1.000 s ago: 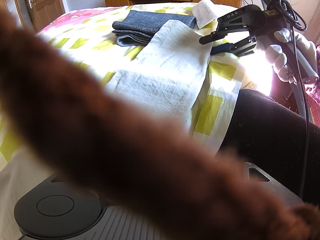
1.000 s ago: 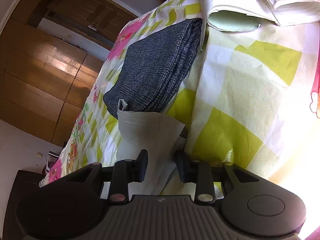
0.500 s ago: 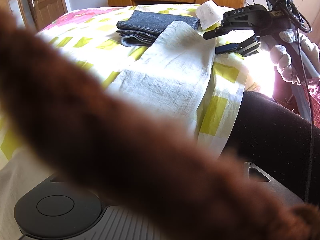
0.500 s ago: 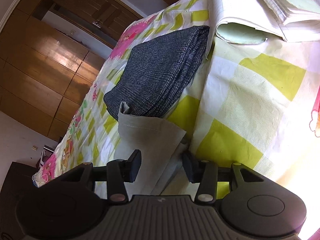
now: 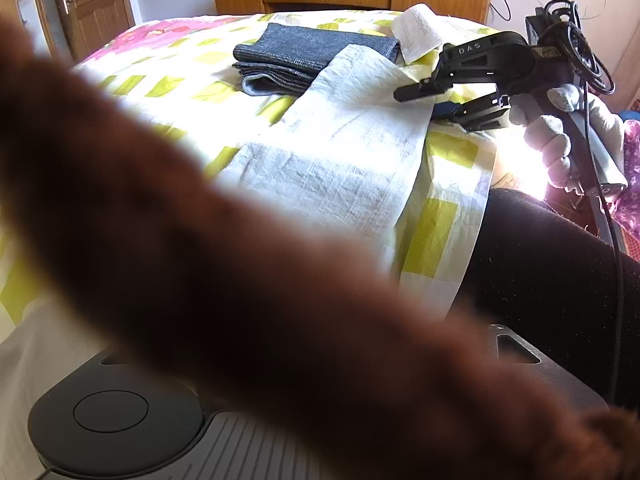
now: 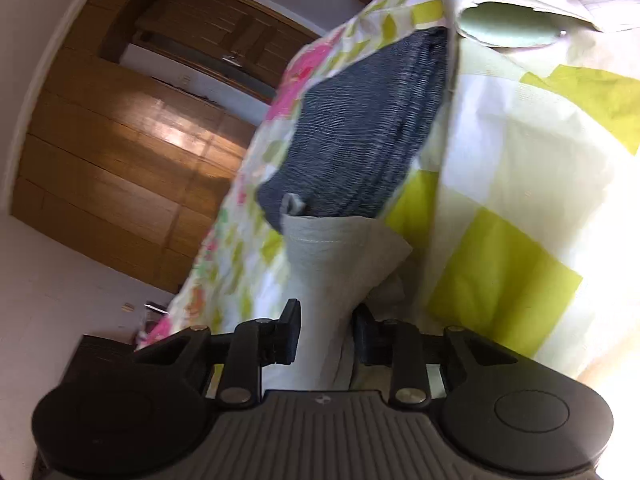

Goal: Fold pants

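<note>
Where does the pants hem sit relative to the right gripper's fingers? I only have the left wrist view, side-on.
Observer: In the right wrist view the hemmed end of the pale linen pants lies between the fingers of the right gripper. Its jaws have just been closing but are not visibly pinching yet.
Operator: Anything right behind the hem?
Observer: A small grey tab pokes up just past it, in front of the folded dark grey garment.
Operator: Is the paper beyond that a single sheet?
Observer: No, it is stacked pages with a pale green sheet beneath.
</note>
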The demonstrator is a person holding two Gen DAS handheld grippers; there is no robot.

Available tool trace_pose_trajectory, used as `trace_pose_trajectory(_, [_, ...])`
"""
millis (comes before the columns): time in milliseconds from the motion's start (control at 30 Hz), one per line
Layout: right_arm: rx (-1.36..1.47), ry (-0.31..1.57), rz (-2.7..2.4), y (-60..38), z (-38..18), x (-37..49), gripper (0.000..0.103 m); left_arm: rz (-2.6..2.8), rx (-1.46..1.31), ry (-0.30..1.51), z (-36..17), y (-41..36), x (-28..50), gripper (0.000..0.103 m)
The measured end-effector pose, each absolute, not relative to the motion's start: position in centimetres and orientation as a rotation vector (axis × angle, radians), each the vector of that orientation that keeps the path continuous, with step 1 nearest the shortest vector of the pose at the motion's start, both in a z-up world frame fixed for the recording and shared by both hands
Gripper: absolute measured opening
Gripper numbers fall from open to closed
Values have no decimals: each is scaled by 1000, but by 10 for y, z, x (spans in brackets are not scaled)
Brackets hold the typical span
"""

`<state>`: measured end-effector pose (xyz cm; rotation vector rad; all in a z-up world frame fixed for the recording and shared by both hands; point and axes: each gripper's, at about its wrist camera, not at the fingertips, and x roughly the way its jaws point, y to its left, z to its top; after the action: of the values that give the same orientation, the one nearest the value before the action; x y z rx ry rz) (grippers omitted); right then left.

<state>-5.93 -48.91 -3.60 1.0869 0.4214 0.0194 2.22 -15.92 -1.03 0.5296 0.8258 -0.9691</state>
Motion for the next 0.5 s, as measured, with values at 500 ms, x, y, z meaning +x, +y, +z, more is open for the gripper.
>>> trace_pose_trajectory(500, [1152, 439, -74, -493, -53, -44, 23, -971, 552, 831, -12, -169, 22, 67])
